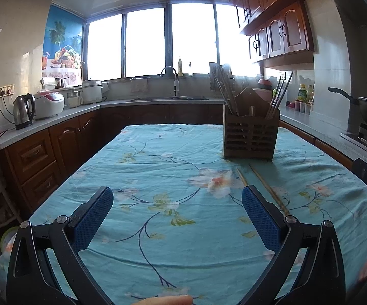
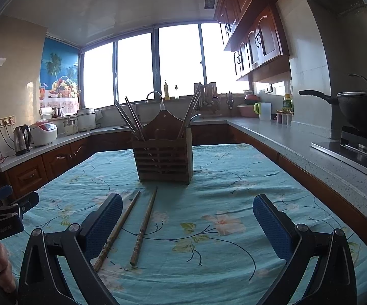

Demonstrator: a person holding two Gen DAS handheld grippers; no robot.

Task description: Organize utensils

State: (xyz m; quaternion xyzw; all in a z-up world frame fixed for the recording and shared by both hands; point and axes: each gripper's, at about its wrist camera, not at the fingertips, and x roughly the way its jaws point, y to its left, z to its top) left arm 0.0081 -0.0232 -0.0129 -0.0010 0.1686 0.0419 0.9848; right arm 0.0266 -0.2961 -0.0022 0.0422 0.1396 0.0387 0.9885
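A wooden utensil holder (image 2: 164, 150) with slatted sides stands upright on a table covered by a blue flowered cloth (image 2: 221, 178). Its left compartment holds several chopsticks (image 2: 130, 119) leaning out to the left; the right compartment holds more sticks (image 2: 189, 113) leaning right, with what looks like a spoon bowl among them, too dim against the bright window to be sure. How many sticks sit in each side cannot be counted.

Two loose chopsticks (image 2: 142, 228) lie flat on the cloth just in front of the holder, side by side and apart from each other. In the right wrist view the left one runs partly behind the left finger (image 2: 102, 228) of the right gripper (image 2: 187, 203), whose jaws are spread wide and hold nothing. In the left wrist view the same pair (image 1: 268, 188) is partly hidden by that gripper's right finger (image 1: 259, 218). The left gripper (image 1: 177, 195) also stands wide apart and empty above bare cloth, left of the loose pair
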